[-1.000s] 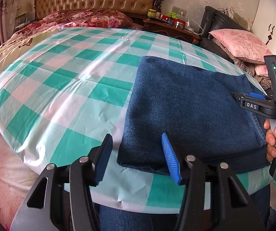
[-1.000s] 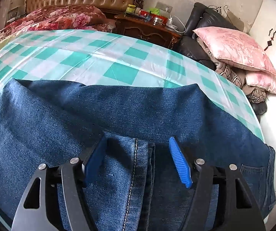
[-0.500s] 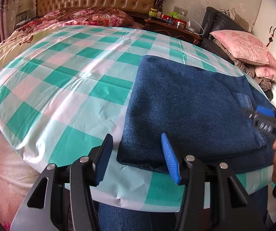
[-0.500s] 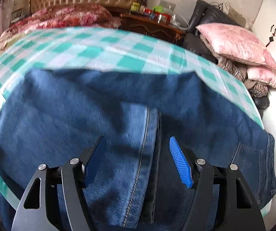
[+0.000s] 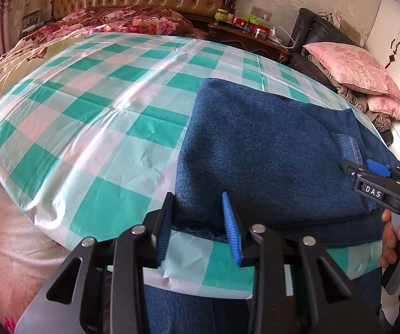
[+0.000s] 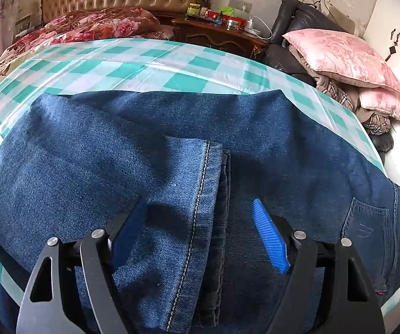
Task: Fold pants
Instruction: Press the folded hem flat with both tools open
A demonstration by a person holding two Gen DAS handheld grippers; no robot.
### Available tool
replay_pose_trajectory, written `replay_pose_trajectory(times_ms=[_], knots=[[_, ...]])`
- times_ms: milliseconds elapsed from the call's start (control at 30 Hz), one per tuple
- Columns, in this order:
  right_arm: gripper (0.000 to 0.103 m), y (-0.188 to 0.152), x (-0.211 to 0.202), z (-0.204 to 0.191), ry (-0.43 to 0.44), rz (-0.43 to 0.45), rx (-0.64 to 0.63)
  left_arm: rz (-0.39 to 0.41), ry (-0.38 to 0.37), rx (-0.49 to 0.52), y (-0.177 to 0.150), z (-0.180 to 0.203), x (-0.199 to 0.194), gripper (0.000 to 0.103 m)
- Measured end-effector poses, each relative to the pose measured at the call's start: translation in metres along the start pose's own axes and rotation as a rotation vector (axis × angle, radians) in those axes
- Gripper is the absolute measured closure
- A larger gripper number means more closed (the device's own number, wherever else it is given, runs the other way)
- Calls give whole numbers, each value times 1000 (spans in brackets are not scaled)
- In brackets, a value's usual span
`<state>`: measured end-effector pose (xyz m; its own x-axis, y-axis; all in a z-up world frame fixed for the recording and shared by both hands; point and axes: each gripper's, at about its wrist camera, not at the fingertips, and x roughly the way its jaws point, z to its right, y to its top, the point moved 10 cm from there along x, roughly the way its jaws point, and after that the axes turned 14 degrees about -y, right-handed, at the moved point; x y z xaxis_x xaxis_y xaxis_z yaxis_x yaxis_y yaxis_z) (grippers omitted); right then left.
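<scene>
Closing in: left gripper, fingers wide, now straddles folded jeans corner on checkered worktop. Right gripper, fingers wide, empty above hem. Next fold imminent, likely.

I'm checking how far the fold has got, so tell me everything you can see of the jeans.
The jeans are dark blue denim, folded into a flat, roughly rectangular stack on the green checked tablecloth. A hemmed leg end with pale stitching lies on top; a back pocket shows at the right end. Both hand-held grippers sit open, the left straddling the stack's near left corner.
</scene>
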<state>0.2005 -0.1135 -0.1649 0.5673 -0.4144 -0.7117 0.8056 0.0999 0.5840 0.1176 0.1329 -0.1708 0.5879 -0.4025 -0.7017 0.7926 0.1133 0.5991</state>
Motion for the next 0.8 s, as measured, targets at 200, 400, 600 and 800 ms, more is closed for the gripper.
replay_pose_trajectory(times_ms=[200, 400, 600, 800], knots=[[28, 0, 1, -1, 2, 4, -4, -5, -6, -57, -3, -9, -2, 54], [26, -1, 2, 1, 9, -2, 3, -20, -51, -57, -8, -4, -4, 73], [26, -1, 3, 1, 9, -3, 2, 22, -112, -112, -4, -6, -13, 87], [24, -1, 3, 1, 7, -10, 6, 16, -157, -201, -7, -16, -7, 77]])
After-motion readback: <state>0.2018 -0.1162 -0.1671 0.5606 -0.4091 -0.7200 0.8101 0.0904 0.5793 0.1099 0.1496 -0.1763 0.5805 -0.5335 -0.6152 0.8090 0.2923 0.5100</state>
